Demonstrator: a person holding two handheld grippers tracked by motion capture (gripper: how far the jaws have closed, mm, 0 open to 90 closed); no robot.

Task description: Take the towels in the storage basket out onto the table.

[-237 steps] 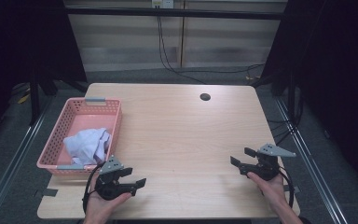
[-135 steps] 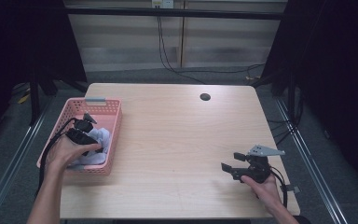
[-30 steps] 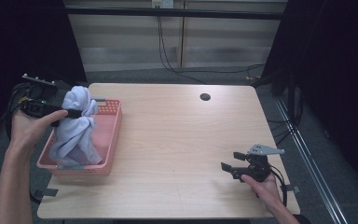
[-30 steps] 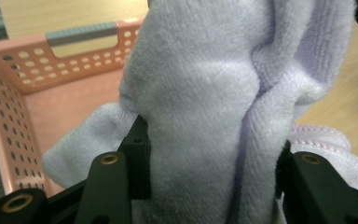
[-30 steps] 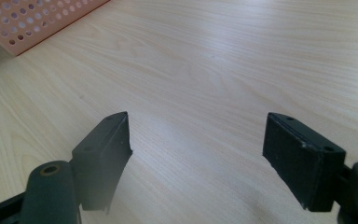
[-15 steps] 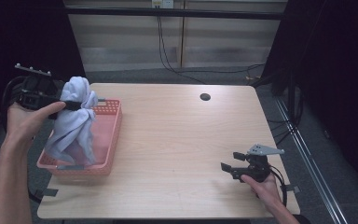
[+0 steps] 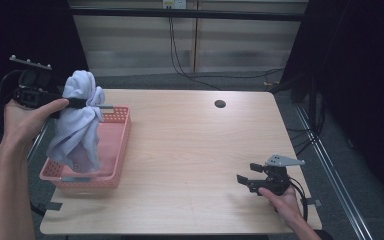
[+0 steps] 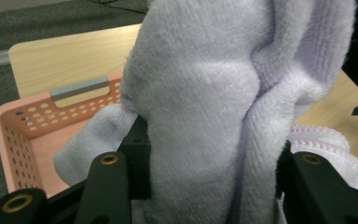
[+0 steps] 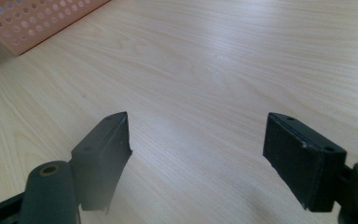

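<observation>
A pale lilac towel hangs bunched from my left gripper, held up over the pink basket at the table's left edge. Its lower end still dangles inside the basket. In the left gripper view the towel is pinched between both black jaws, which press on its thick folds. My right gripper rests low over the table near the front right, its jaws open with nothing but bare wood between them.
The wooden table has a round cable hole at the back. The basket's perforated wall lies far off in the right gripper view. Dark floor and cables surround the table.
My left gripper has lifted the towel higher out of the basket, so more of it hangs free. The right gripper has stayed where it was.
</observation>
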